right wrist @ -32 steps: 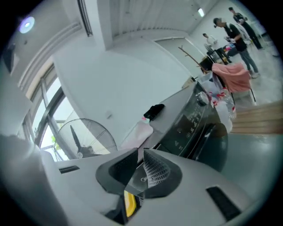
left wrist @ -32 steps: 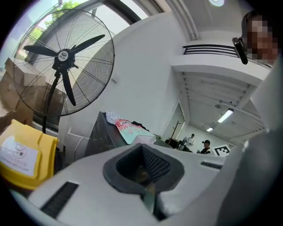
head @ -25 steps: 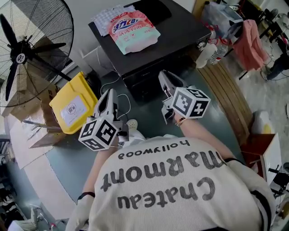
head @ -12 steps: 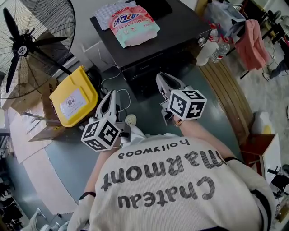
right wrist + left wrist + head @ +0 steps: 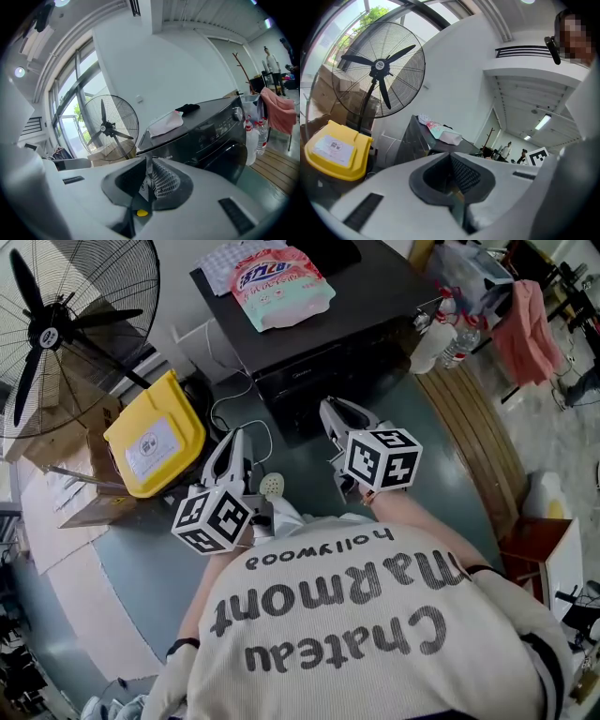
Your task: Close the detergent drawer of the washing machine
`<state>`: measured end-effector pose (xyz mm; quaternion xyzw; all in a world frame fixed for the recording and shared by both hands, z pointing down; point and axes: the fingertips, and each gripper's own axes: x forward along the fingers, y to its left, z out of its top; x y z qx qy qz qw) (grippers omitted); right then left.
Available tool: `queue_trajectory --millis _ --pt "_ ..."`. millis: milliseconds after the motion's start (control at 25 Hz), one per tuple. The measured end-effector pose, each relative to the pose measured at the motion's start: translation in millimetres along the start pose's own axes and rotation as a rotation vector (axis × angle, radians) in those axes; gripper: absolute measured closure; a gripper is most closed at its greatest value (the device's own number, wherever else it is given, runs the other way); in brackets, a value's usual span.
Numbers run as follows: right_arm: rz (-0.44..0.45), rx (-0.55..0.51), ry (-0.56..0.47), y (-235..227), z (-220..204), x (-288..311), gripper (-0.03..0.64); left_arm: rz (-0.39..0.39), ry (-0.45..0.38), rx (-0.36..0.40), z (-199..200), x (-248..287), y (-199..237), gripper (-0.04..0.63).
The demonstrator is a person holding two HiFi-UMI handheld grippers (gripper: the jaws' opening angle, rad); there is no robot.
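Floor (image 5: 141, 568): grey-green, and it is carrying everything here, with wooden boards running along its right side.
Washing machine (image 5: 366, 315): this dark front-loader is standing ahead of me; in the right gripper view (image 5: 220, 136) its control panel and round door are facing my jaws.
Fan (image 5: 56, 324): a large pedestal fan is standing off to my left, beyond the machine's left side.
Yellow bin (image 5: 155, 442): it is sitting on the floor between the fan and the machine, lid on, just left of my left hand.
Detergent pouch (image 5: 281, 282): it is lying flat on top of the machine, partly overlapping a checked cloth (image 5: 220, 263).
Bottles (image 5: 448, 338): they are standing by the machine's right side.
Right hand-held gripper (image 5: 325, 405): I am holding it low before the machine's front, apart from it; its jaws are resting clenched together, with no object between them (image 5: 146, 161).
Left hand-held gripper (image 5: 232, 434): I am holding it near the bin, pointing past the machine's left side; its jaws are also meeting at the tips, gripping nothing (image 5: 451, 155).
Detergent drawer (image 5: 180, 142): it is sitting at the left end of the control panel, above the door, and is looking flush with the front; neither gripper is touching it.
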<state>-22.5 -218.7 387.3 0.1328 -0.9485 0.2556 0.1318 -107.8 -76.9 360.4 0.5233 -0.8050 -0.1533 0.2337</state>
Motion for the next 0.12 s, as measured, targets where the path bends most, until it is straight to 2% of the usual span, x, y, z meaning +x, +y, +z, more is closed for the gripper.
queue_trajectory --millis 120 --pt "0.001 -0.003 0.006 1.1 -1.3 2.4 0.555 0.001 -0.003 -0.003 0.5 -0.8 1.7 0.587"
